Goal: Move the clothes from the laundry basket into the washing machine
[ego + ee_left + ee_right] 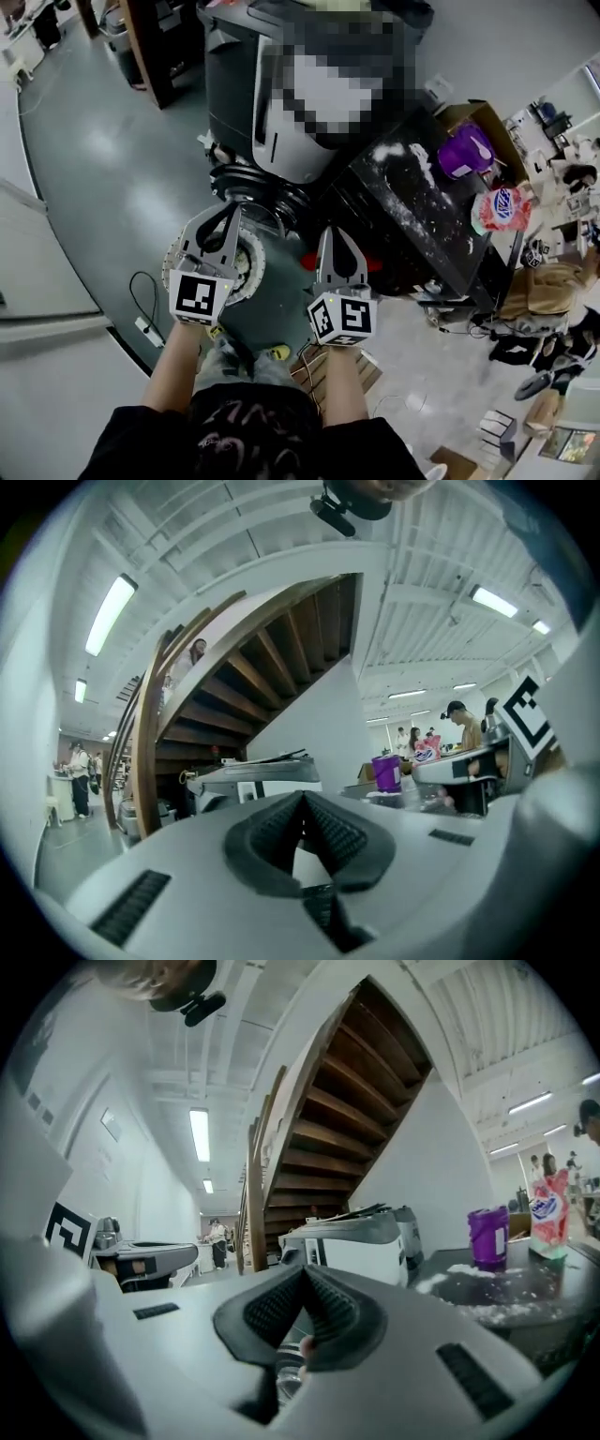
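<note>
In the head view I hold both grippers up in front of me, side by side. My left gripper (228, 208) is shut with nothing between its fingers, and its own view shows the ribbed pads (328, 832) meeting. My right gripper (336, 231) is shut and empty too, its tips (302, 1269) together. A round white laundry basket (257, 270) stands on the floor below the left gripper, mostly hidden by it. The grey and white washing machine (291, 155) stands beyond both grippers; it also shows ahead as the machine (258, 778) in the left gripper view and the machine (361, 1237) in the right gripper view.
A black table (412, 234) dusted with white powder stands right of the machine, bearing a purple container (466, 150) and a detergent pouch (502, 208). A cardboard box (483, 117) sits behind it. A wooden staircase (234, 667) rises ahead. A power strip (148, 329) lies on the floor.
</note>
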The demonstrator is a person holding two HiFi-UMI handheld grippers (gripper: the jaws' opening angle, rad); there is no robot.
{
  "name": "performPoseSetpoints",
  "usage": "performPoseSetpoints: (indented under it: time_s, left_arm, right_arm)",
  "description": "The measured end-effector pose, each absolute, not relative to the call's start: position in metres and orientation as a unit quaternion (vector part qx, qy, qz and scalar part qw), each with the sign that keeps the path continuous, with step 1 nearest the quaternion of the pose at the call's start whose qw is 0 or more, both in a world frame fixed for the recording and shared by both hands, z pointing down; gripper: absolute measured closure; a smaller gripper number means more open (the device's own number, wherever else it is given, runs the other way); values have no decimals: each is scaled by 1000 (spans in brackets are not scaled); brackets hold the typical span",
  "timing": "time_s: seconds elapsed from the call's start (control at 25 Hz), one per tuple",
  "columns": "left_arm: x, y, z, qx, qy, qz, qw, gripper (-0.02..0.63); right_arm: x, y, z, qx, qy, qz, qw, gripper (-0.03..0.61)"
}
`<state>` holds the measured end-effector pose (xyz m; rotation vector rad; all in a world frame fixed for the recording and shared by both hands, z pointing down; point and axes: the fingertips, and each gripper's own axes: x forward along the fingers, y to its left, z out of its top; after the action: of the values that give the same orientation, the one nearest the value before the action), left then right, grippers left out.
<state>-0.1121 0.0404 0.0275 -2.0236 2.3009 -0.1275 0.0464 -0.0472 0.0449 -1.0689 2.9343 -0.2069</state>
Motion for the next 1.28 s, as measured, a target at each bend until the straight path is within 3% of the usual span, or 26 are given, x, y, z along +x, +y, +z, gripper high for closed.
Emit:
performPoseSetpoints:
  time_s: [0.44, 0.84, 1.0, 1.08, 1.28]
  left_arm:
    - [-280, 165, -9, -541, 838, -60, 23, 604]
    - [-299, 188, -6, -468, 882, -60, 8, 604]
    - [-303, 182, 6, -463, 885, -48, -10, 593]
    - [-304, 179, 17, -465, 884, -46, -23, 554]
    - [-315, 172, 37, -471, 880, -27, -59, 319]
  right_arm:
    - [-98, -5, -10, -257, 964, -62, 18, 574]
    - [-128, -25, -5, -197, 979, -59, 4, 556]
    - [-137, -32, 5, -184, 981, -62, -6, 504]
    - [-143, -34, 13, -173, 983, -67, -12, 457]
    - [-163, -32, 33, -147, 986, -70, -22, 251]
